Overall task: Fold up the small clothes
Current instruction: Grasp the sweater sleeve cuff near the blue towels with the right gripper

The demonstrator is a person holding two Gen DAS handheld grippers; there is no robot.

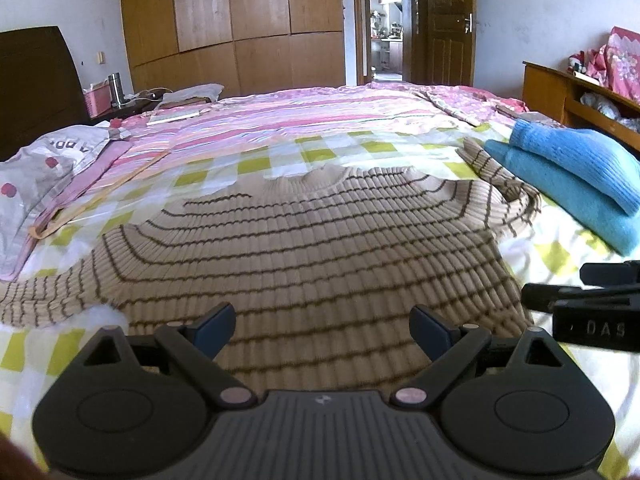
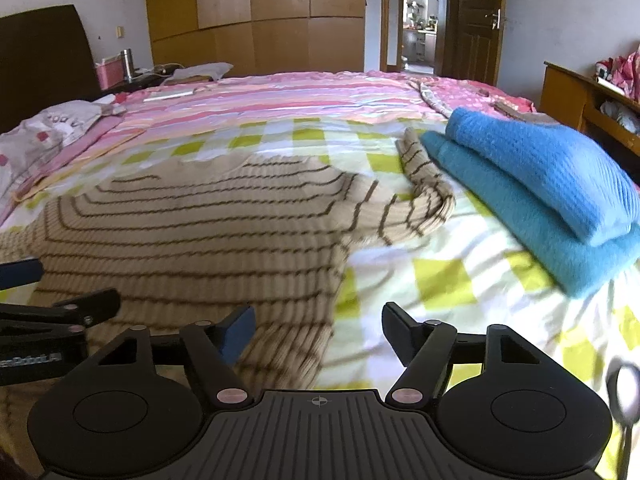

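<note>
A beige sweater with thin brown stripes (image 1: 304,240) lies spread flat on the checked bed sheet (image 1: 248,164), its right sleeve bent toward a folded blue garment (image 1: 568,176). My left gripper (image 1: 322,330) is open and empty, hovering over the sweater's near hem. The right gripper's side shows at the right edge of the left wrist view. In the right wrist view the sweater (image 2: 192,232) fills the left half. My right gripper (image 2: 318,338) is open and empty above the sweater's near right corner, where hem meets sheet (image 2: 440,276). The blue garment (image 2: 540,188) lies to the right.
A grey spotted pillow (image 1: 40,176) lies at the left on a pink striped quilt (image 1: 300,116). A nightstand with a steel flask (image 1: 115,89) stands beyond. A wooden shelf unit (image 1: 580,92) stands at the right. Wardrobe and open door are at the back.
</note>
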